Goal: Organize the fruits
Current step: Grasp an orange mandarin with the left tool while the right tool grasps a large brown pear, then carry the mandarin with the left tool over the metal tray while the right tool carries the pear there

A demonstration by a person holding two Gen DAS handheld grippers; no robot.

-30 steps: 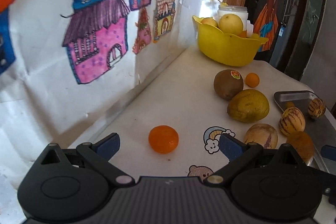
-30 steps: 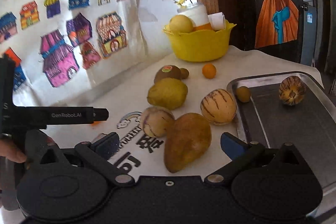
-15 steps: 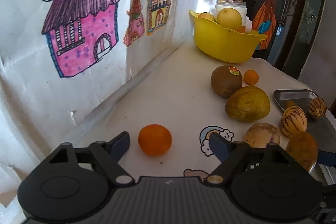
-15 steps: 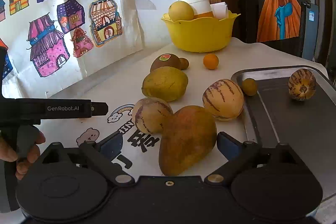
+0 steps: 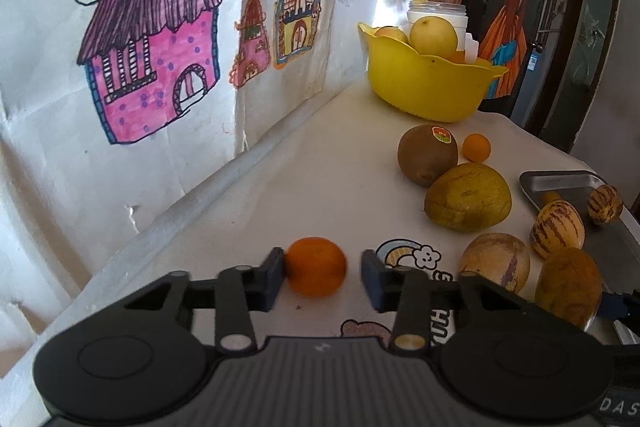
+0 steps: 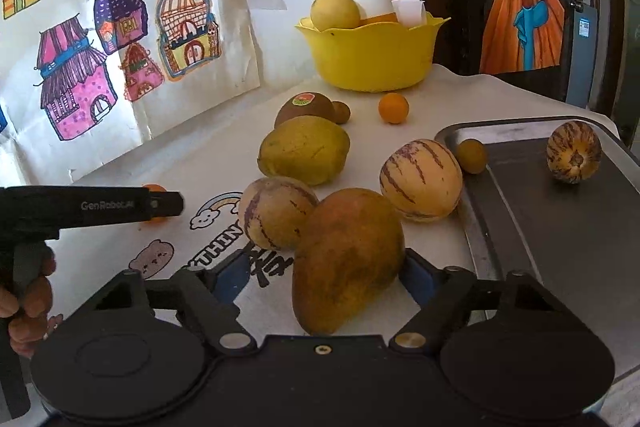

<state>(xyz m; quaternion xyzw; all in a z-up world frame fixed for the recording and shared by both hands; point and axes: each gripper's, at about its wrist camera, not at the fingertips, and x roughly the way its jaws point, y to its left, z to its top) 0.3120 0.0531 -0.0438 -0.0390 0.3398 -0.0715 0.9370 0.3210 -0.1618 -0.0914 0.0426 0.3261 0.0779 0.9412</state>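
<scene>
Left tongs [image 5: 322, 277]: they have just been closing around the small orange [image 5: 316, 265]. The left pad touches its skin; a thin gap shows at the right pad, so the grip looks not quite complete. They come in low, probably so the pads meet the fruit at its widest part.

Small orange: sits on the desk [image 5: 320, 167] near the wall, well apart from the other fruit, which likely explains why one hand handles it alone.

Right tongs [image 6: 318, 277]: they have just been closing on the brown pear [image 6: 348, 259], which lies between the pads. The right pad is against the pear; whether the left pad touches is hidden behind the fruit, so I cannot tell whether it is gripped.

Brown pear: lies on its side on the desk, touching a striped melon [image 6: 276, 213] and just beside the tray [image 6: 560, 227], a short carry if the tray is its goal.

Tray: already holds a striped fruit [image 6: 574, 151] and a small brown one at its near corner, which suggests it is a sorting place.

Yellow bowl [image 6: 372, 55]: at the far end, holding a pale round fruit, probably the other sorting place.

Person's hand [image 6: 26, 303]: wrapped around the left tool's handle, seen from the right camera.
</scene>
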